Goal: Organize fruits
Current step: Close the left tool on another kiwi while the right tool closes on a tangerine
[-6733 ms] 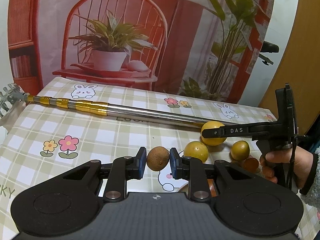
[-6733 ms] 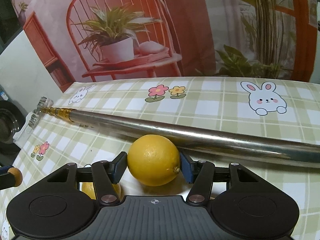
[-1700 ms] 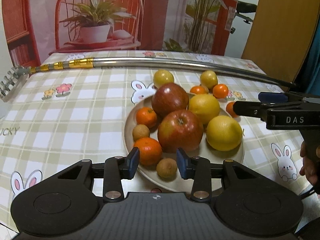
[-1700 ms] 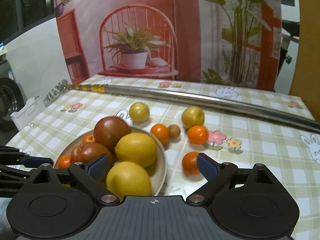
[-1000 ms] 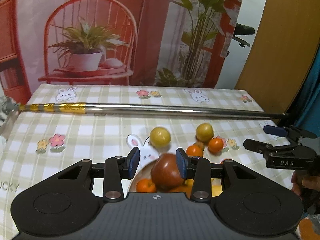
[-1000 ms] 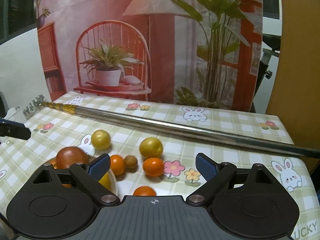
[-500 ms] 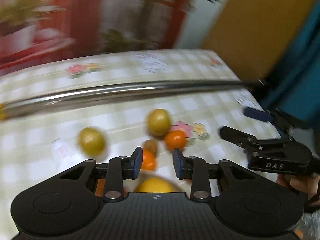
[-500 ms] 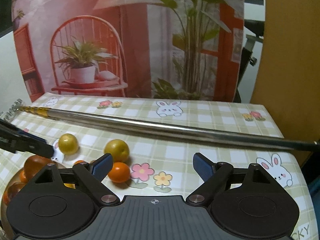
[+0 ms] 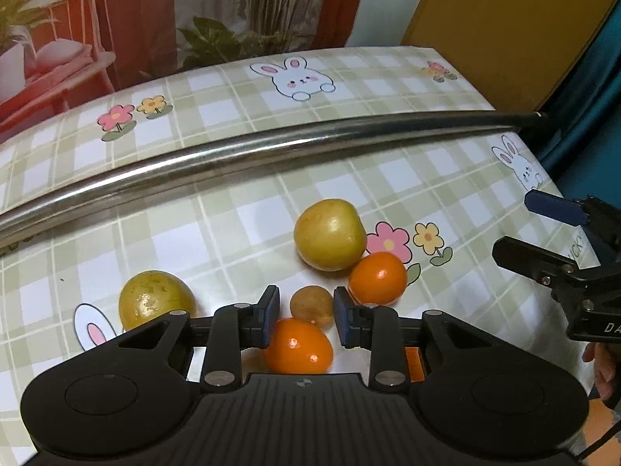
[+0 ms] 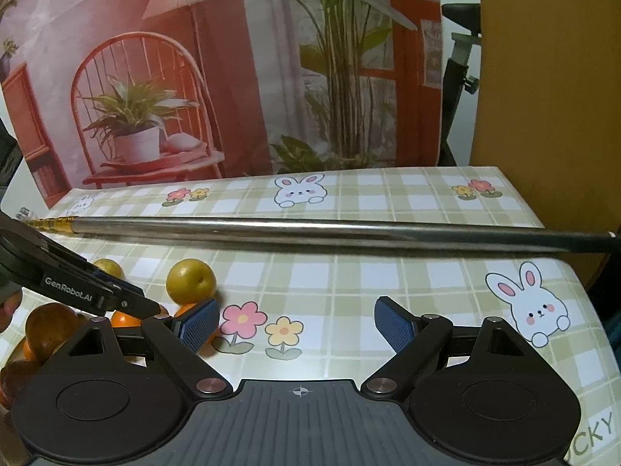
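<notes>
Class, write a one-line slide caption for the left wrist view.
Left gripper closes around a small brown fruit among oranges on the checked tablecloth.

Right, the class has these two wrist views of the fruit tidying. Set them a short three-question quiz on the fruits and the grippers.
1. True or false: the right gripper holds a lemon.
2. Which fruit sits between the pads of the left gripper? A) small brown fruit B) red apple C) banana
3. How many yellow-green fruits show in the left wrist view?

Key:
1. False: its jaws stand open and empty.
2. A: the jaws have just been closing around it.
3. Two.
</notes>
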`<state>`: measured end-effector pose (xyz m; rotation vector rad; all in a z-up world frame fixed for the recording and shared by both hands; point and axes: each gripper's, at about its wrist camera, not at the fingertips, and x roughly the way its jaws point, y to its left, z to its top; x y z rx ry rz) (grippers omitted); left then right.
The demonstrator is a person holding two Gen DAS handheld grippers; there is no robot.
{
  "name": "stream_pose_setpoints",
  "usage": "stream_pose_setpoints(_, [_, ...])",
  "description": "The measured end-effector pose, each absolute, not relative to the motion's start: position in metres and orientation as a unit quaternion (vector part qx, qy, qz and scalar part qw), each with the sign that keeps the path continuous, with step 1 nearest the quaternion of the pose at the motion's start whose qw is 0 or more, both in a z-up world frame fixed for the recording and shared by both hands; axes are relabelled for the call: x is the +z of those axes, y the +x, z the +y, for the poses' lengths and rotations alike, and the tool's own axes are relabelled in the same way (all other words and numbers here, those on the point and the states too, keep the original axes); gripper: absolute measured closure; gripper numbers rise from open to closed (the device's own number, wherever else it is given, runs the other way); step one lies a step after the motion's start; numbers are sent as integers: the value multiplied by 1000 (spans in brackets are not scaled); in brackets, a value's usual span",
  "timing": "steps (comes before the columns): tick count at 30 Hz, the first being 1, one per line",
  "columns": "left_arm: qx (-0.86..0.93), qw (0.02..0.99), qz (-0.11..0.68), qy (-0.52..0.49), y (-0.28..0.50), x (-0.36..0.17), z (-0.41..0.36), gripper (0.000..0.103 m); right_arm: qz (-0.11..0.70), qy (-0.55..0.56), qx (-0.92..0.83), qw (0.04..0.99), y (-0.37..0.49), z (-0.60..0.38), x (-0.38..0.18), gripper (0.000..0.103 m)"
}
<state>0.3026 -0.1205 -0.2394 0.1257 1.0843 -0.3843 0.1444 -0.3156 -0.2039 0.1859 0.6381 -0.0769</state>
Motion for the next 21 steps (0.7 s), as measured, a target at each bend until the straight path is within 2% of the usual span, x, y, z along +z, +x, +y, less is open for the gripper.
stream_pose_setpoints(5, [-187, 834, 515, 64, 304, -242, -125, 71, 317, 94, -37, 943, 146, -316, -208, 18])
stream_pose_setpoints(7, [-192, 835, 510, 70, 302, -243, -128, 76, 319, 96, -37, 942, 146, -316, -210, 18])
stream_pose_setpoints(14, [-199, 843, 496, 57, 294, -238, -125, 76, 324, 99, -31, 940, 147, -314, -213, 18])
stream_pose_setpoints(21, [-201, 859, 471, 25, 282, -220, -114, 76, 325, 104, -8, 940, 151, -309, -214, 25])
